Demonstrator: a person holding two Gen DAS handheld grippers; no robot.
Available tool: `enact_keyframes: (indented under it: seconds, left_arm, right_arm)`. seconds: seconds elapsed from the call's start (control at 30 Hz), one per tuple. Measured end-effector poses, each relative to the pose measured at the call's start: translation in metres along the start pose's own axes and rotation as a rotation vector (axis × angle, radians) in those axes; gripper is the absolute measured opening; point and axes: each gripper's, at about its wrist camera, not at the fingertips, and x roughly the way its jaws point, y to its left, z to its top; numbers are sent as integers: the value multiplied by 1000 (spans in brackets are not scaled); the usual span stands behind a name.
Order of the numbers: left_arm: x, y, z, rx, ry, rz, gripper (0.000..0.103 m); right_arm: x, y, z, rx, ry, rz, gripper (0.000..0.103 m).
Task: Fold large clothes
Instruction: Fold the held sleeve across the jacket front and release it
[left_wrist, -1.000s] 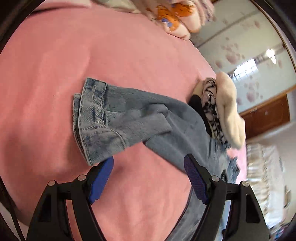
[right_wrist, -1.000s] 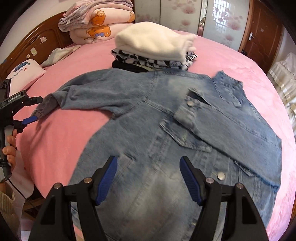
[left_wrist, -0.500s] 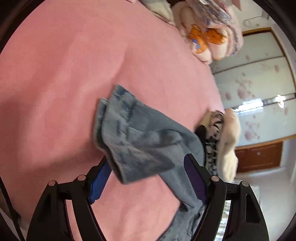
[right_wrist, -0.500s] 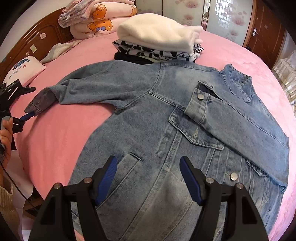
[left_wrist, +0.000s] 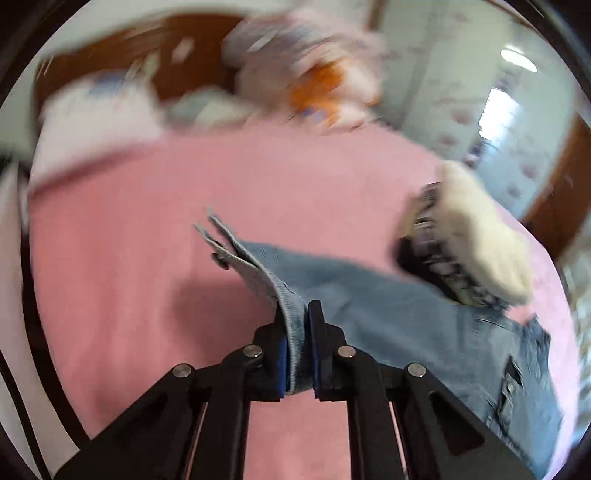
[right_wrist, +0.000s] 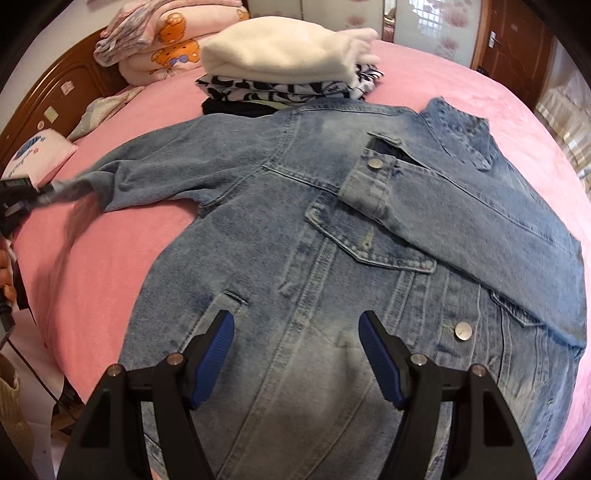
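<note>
Though motion blurs my left view, my left gripper (left_wrist: 297, 325) has just clamped the jacket (right_wrist: 332, 229) cuff (left_wrist: 243, 262); the jacket lies on the bed (right_wrist: 110, 266), its hem cut off beneath my open right gripper (right_wrist: 295, 354).

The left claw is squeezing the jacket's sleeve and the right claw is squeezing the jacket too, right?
Not quite. The left claw is squeezing the sleeve cuff, having just closed on it. But the right wrist view shows the right claw open, hanging above the denim jacket with nothing pinched between its pads.
</note>
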Motion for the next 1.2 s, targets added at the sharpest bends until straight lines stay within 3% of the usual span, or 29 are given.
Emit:
enact_keyframes:
  seconds: [0.17,0.27,0.4,0.53,0.67,0.73,0.83,0.93,1.1,1.2]
  left_arm:
    - [-55,-120,1,297,-147,-152,6]
    - [-82,-196,-30,484,-178,-292,4]
    - [-96,-290,-100,742,-134,-420,4]
    - [-78,-342,-163,860,-10,-455,5]
    - [-63,-351,-199,903,82,-433,12]
    - [-60,-347,-201,907,79,-407,38]
    - [-72,-329,-202,899,27,-351,67]
    - [-74,-309,-197,872,4,-305,72]
    - [-67,-278,-176,783,57,-251,82]
    - [-62,-259,-167,724,84,-228,83]
  right_arm:
    - [-10,-32,-4,71,-25,-5,70]
    - [-18,-62,-8,136,-42,-23,70]
    - [-31,-109,-17,241,-68,-59,70]
    - [-38,-155,-34,333,-70,-98,70]
    - [-39,-183,-52,371,-60,-115,70]
    - [-36,-190,-57,377,-55,-117,70]
    - [-29,-192,-57,388,-48,-93,70]
    - [-25,-182,-53,375,-49,-60,70]
    - [-21,-154,-41,310,-52,0,70]
    - [-19,-137,-35,272,-52,51,70]
